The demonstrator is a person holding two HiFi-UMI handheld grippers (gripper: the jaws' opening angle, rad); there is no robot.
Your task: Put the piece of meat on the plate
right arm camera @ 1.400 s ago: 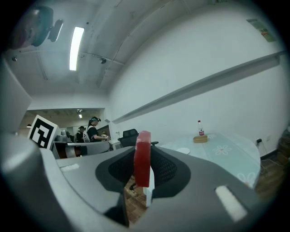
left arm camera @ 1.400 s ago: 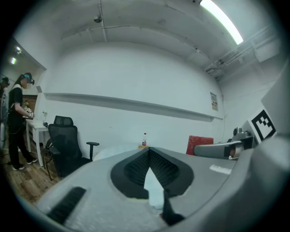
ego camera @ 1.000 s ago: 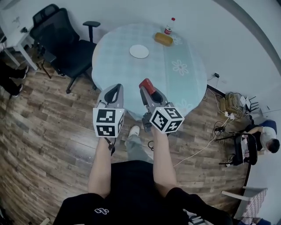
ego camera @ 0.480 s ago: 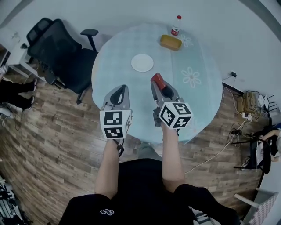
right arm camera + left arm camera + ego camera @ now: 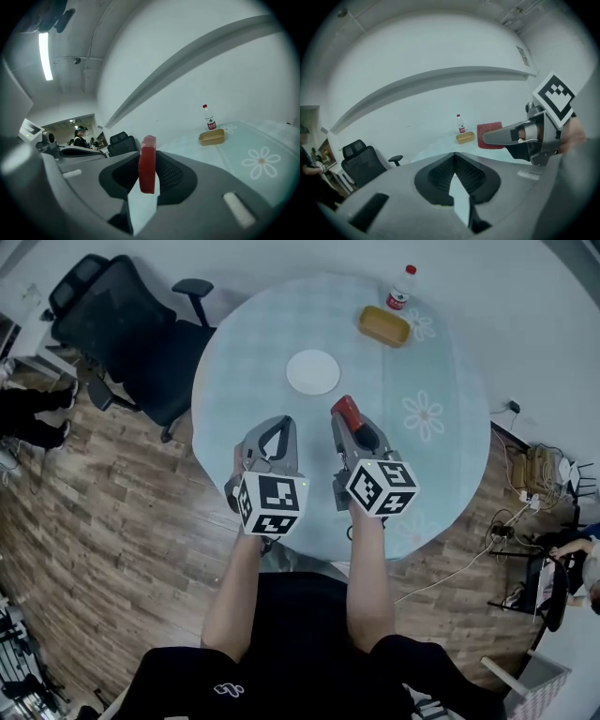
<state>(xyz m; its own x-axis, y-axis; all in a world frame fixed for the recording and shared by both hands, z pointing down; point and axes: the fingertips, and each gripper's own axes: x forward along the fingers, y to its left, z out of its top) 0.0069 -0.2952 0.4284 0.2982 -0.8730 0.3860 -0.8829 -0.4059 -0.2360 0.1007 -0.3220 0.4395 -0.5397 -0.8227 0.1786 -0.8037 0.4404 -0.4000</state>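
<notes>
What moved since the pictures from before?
Both grippers came forward over the table, closer to the plate. The right gripper still pinches the piece of meat; the left gripper is still shut and empty. Nothing was grabbed or let go. The plate, bottle and yellow tray stayed put.

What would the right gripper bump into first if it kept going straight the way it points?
Probably the white plate. The right gripper, shut on the piece of meat, aims at the plate's near right edge, though its height above the table is unclear.
</notes>
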